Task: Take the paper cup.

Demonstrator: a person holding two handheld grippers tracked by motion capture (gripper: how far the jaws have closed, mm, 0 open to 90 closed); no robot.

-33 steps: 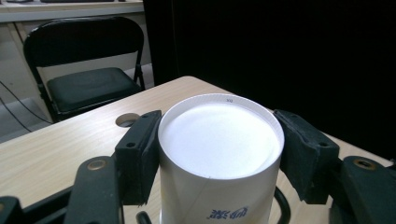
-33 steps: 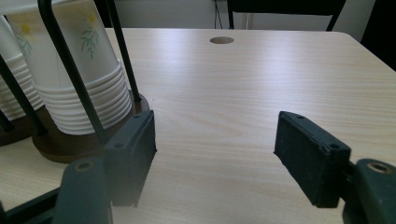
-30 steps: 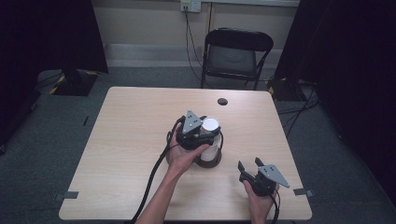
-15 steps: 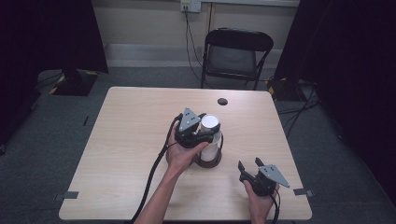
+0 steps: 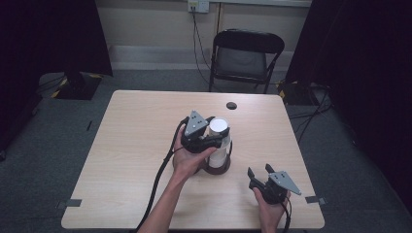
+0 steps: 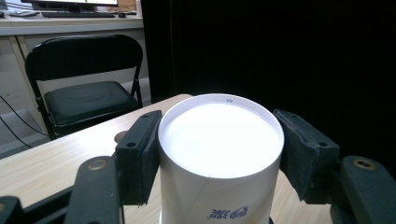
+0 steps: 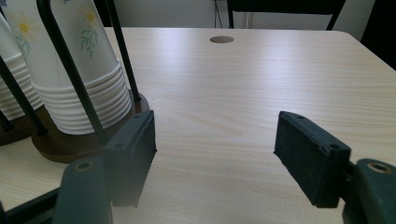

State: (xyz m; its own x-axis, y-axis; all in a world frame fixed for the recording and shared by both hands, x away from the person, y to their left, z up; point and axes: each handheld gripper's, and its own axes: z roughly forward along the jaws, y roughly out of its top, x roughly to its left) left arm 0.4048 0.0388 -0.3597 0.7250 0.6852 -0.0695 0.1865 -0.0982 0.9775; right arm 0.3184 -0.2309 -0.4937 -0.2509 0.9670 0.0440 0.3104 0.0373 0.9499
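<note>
A stack of white paper cups [image 5: 219, 145] stands upside down in a wire holder with a dark round base [image 5: 217, 168] at the table's middle. My left gripper [image 5: 219, 140] is shut on the top cup [image 6: 219, 140], with a black pad [image 6: 140, 154] pressed on each side of it. The cup shows its white bottom and blue print on its wall. Front right of the stack, my right gripper [image 5: 258, 170] is open with nothing between its jaws. In the right gripper view, the right gripper [image 7: 215, 149] points over bare wood, the flower-printed cup stack [image 7: 79, 70] to its left.
The light wooden table [image 5: 131, 145] has a dark round hole [image 5: 231, 105] near its far edge. A black folding chair [image 5: 243, 58] stands behind the table. Black curtains hang on both sides. A cable [image 5: 158, 184] trails from the left gripper along the forearm.
The left gripper has edged slightly left with the top cup in its jaws. The right gripper has stayed where it was.
</note>
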